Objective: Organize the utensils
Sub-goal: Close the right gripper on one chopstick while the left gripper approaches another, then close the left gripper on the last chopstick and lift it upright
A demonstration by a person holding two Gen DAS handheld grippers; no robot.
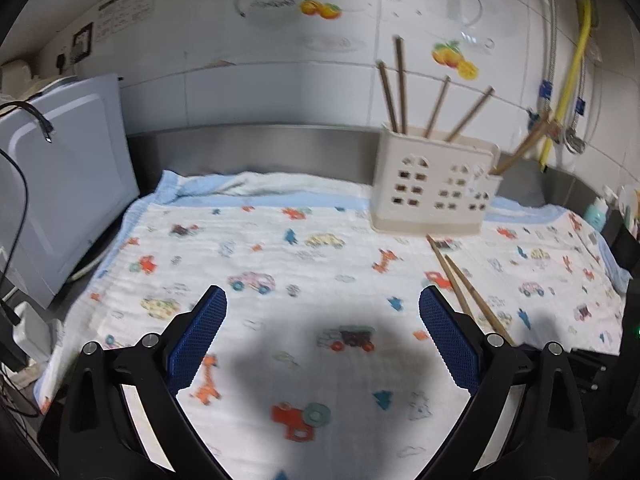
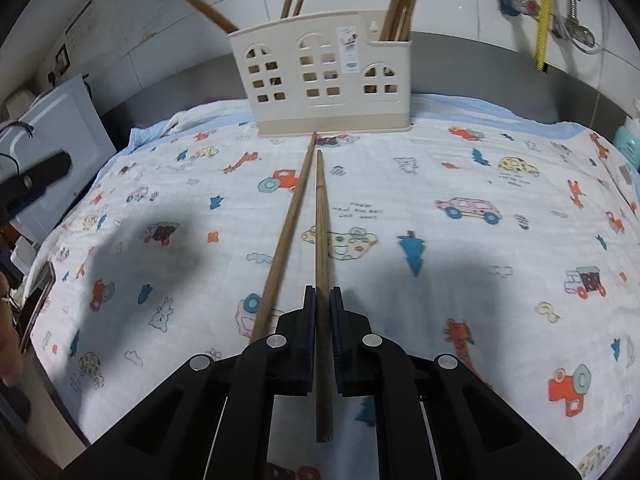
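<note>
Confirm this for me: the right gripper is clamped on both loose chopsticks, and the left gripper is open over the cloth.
Not both. In the right wrist view the right gripper is shut on one chopstick; the second chopstick lies on the cloth beside its fingers. The left gripper is indeed open over the cloth.
</note>
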